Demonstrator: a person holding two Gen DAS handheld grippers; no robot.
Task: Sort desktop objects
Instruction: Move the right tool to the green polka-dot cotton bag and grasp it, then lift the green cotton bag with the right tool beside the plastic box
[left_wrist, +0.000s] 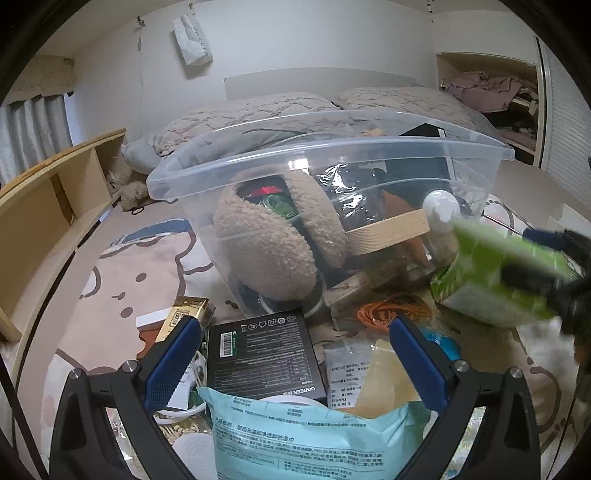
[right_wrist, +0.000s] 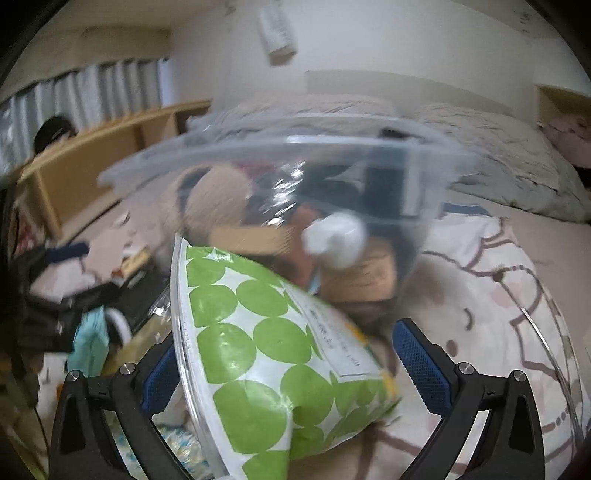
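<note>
A bedroom floor covered by a pale cartoon-print rug (left_wrist: 122, 280), seen from two handheld tongs. At far left, a low wooden shelf (left_wrist: 55, 195) runs along the wall under grey curtains. On the rug in front of it lie a gold-coloured box (left_wrist: 184, 314), a black product box (left_wrist: 264, 354) with white print, and a pale blue wipes packet (left_wrist: 303, 432) nearest the camera. The left tongs (left_wrist: 295, 365) hang over this pile with their blue-padded fingers spread wide and nothing between them.

In the middle stands a clear plastic storage bin (left_wrist: 325, 147), tilted slightly, its contents visible through the wall: a tan fleecy item (left_wrist: 273, 243), a wooden block (left_wrist: 391, 229) and a white round-topped bottle (left_wrist: 441, 206). An orange coiled cord (left_wrist: 391, 312) lies on the rug just in front of the bin. A bed with grey pillows (left_wrist: 258, 110) sits behind it.

At right, the right tongs (right_wrist: 284, 363) hold a green-and-white dotted packet (right_wrist: 273, 354), raised off the rug just beside the bin's right front wall. The view is motion-blurred there.
</note>
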